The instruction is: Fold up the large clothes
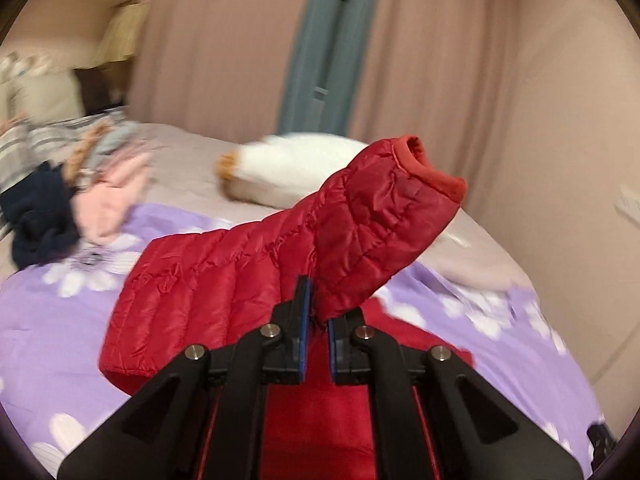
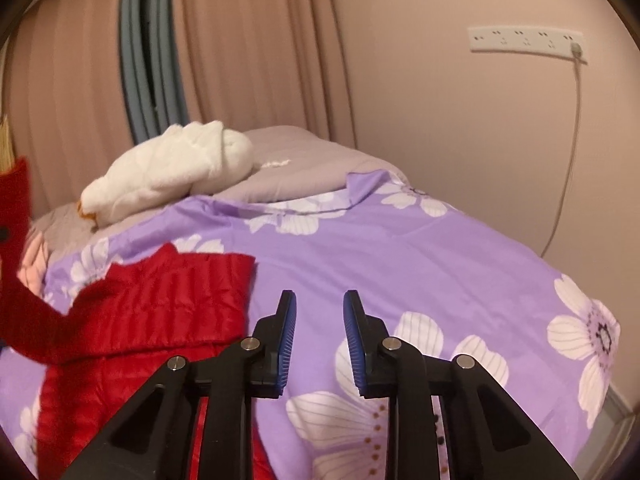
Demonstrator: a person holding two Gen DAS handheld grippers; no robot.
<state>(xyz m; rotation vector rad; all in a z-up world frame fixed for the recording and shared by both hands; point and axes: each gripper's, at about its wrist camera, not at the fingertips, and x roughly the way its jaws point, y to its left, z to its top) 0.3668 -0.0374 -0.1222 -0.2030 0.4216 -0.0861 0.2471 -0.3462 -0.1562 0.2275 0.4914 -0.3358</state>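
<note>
A red quilted puffer jacket (image 1: 208, 292) lies on the purple flowered bedspread (image 1: 52, 320). My left gripper (image 1: 316, 312) is shut on the jacket's sleeve (image 1: 376, 216) and holds it lifted, the cuff pointing up to the right. In the right wrist view the jacket (image 2: 152, 312) lies at the lower left, with the raised sleeve (image 2: 16, 248) at the left edge. My right gripper (image 2: 320, 312) is open and empty above the bedspread (image 2: 420, 264), just right of the jacket.
A white plush toy (image 2: 172, 168) lies on a grey pillow (image 2: 304, 172) at the head of the bed. A pile of pink and navy clothes (image 1: 80, 208) sits at the far left. Curtains and a wall with a power strip (image 2: 528, 40) stand behind.
</note>
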